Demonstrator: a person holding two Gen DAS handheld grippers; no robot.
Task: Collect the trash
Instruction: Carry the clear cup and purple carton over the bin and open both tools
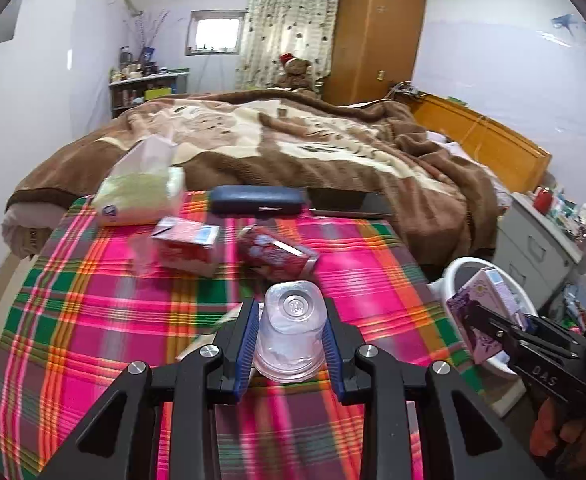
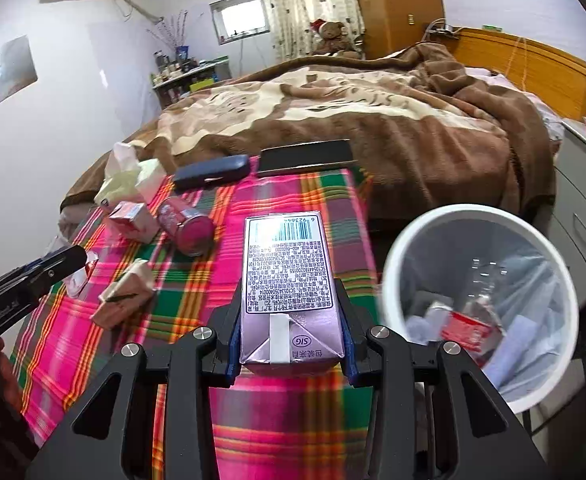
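Note:
My left gripper (image 1: 292, 334) is shut on a clear plastic cup (image 1: 291, 332), held upside down above the plaid tablecloth (image 1: 93, 320). My right gripper (image 2: 289, 316) is shut on a purple drink carton (image 2: 289, 280), held above the table's right edge beside the white trash bin (image 2: 481, 292). The bin has a clear liner and holds a plastic bottle and wrappers. On the cloth lie a red carton (image 1: 187, 246), a red can (image 1: 273, 252) on its side and a crumpled tissue (image 2: 125, 296). In the left wrist view the right gripper (image 1: 493, 332) holds the carton over the bin (image 1: 451, 276).
A tissue pack (image 1: 141, 188), a dark blue case (image 1: 257, 200) and a black flat object (image 1: 345, 202) lie at the table's far edge. Behind is a bed with a brown blanket (image 1: 293, 140). A grey drawer cabinet (image 1: 541, 240) stands right of the bin.

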